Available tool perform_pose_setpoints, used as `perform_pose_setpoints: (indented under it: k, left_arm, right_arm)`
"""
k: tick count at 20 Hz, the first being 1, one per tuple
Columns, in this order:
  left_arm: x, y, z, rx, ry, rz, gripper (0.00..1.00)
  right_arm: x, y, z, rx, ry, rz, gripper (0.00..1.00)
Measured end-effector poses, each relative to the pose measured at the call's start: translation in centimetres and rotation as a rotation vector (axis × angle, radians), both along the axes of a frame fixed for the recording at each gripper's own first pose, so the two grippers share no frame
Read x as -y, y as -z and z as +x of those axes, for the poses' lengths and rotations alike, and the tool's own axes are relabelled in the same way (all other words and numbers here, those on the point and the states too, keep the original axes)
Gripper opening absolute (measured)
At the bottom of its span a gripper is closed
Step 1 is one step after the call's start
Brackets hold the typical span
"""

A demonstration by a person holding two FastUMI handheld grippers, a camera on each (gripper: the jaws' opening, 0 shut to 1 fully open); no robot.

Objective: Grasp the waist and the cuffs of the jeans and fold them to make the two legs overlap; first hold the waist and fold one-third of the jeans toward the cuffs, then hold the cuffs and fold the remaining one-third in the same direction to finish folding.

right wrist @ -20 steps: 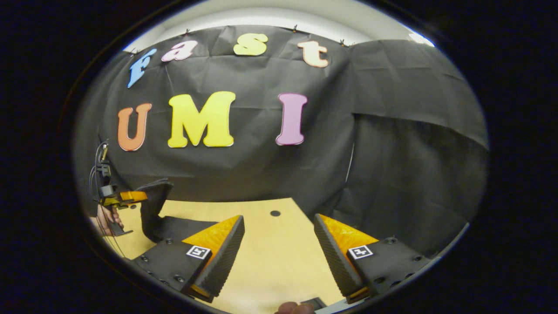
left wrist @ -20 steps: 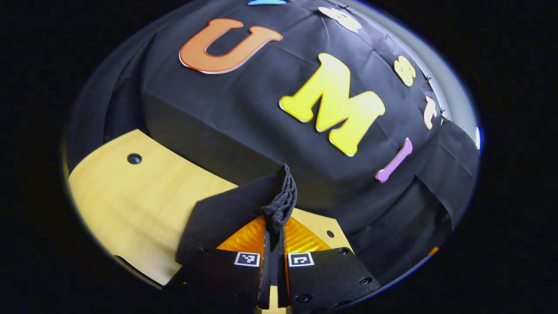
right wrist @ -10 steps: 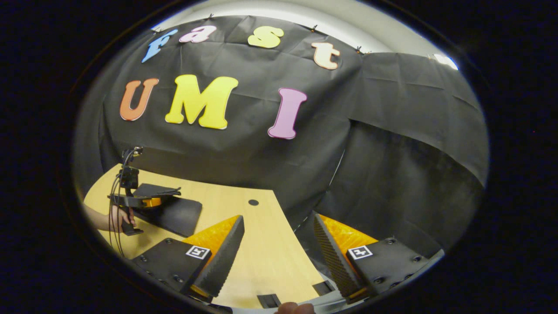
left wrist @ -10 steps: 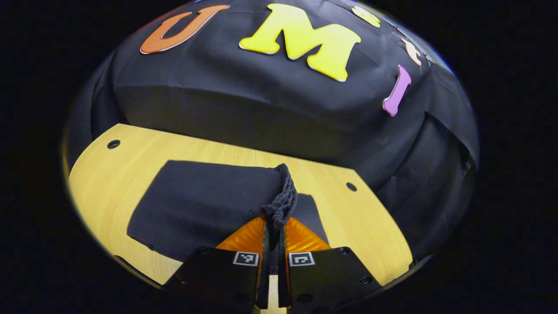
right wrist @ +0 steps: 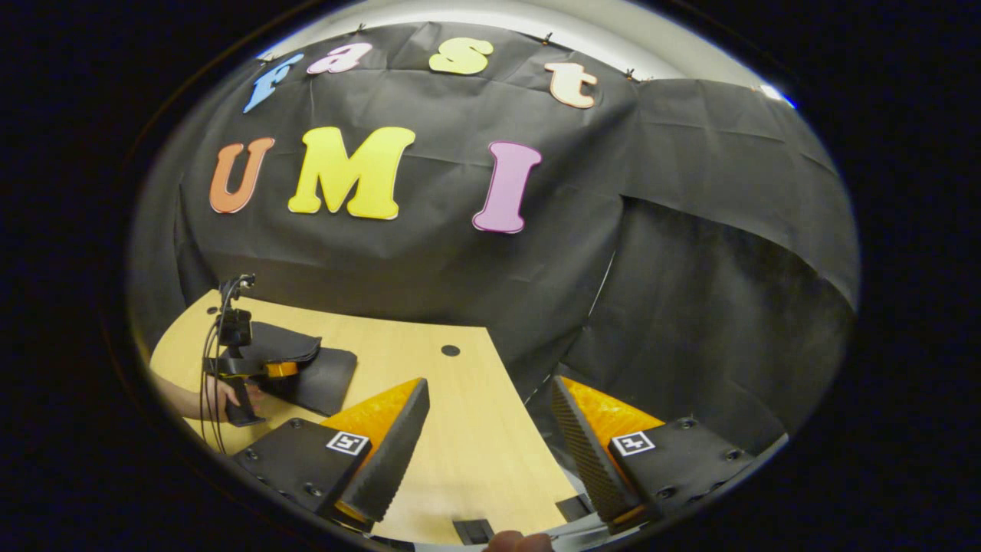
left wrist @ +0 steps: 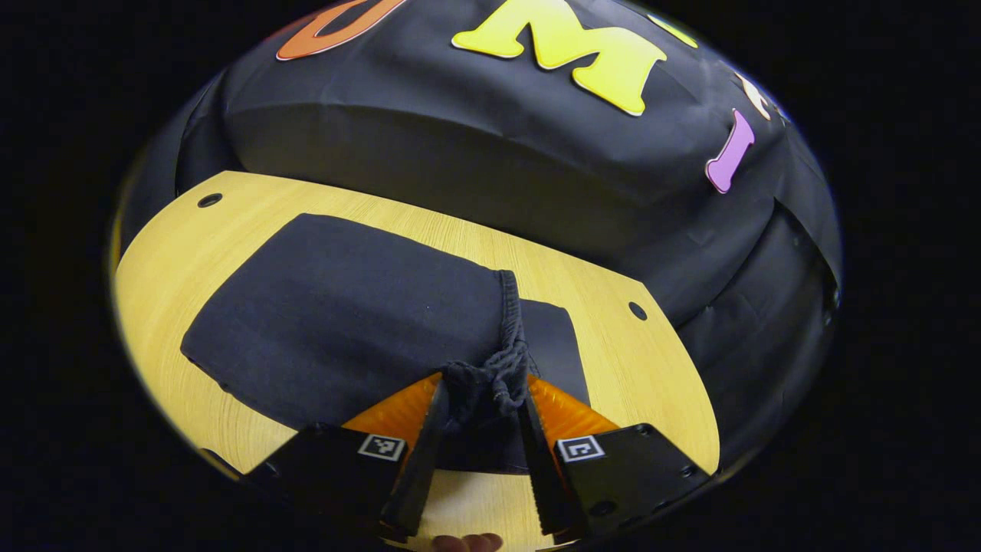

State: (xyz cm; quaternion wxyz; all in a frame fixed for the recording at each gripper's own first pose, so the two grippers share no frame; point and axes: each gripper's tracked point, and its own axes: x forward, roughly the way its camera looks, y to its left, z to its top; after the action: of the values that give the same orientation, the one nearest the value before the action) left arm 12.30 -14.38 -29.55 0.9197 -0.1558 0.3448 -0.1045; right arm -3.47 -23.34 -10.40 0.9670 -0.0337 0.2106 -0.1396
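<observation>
Dark jeans (left wrist: pixel 345 322) lying folded flat on the wooden table (left wrist: pixel 636 368), bunched gathered edge (left wrist: pixel 498 376) sitting between the parted fingers of the left gripper (left wrist: pixel 479 429), apparently just set down on the stack and loosened so the top layer can settle. Right gripper (right wrist: pixel 490 429) hanging wide apart and empty above the table's near corner, well away from the jeans, probably kept clear of the fold. Folding seemingly close to finished.

No readable text; only small black-and-white coded squares on the tool mounts (left wrist: pixel 381 447).
</observation>
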Motion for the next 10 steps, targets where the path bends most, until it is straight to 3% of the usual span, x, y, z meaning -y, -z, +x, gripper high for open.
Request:
perform_pose_setpoints:
  k: [1, 2, 3, 10]
  left_arm:
    - [0.4, -0.3, -0.3, -0.003, 0.007, 0.000, 0.62]
    - [0.7, -0.1, -0.6, -0.007, 0.013, 0.011, 0.71]
    - [0.8, -0.4, -0.7, -0.003, 0.017, 0.023, 0.98]
    - [0.1, -6.8, -2.5, 0.080, 0.038, 0.048, 0.99]
  right_arm:
    - [-0.1, 0.1, 0.1, 0.003, -0.010, 0.004, 0.98]
    - [-0.3, 0.1, 0.4, 0.005, -0.018, 0.004, 0.99]
    - [-0.4, 0.1, 0.5, 0.008, -0.025, 0.008, 0.99]
    - [-3.9, -1.0, 4.1, 0.071, -0.128, 0.064, 0.99]
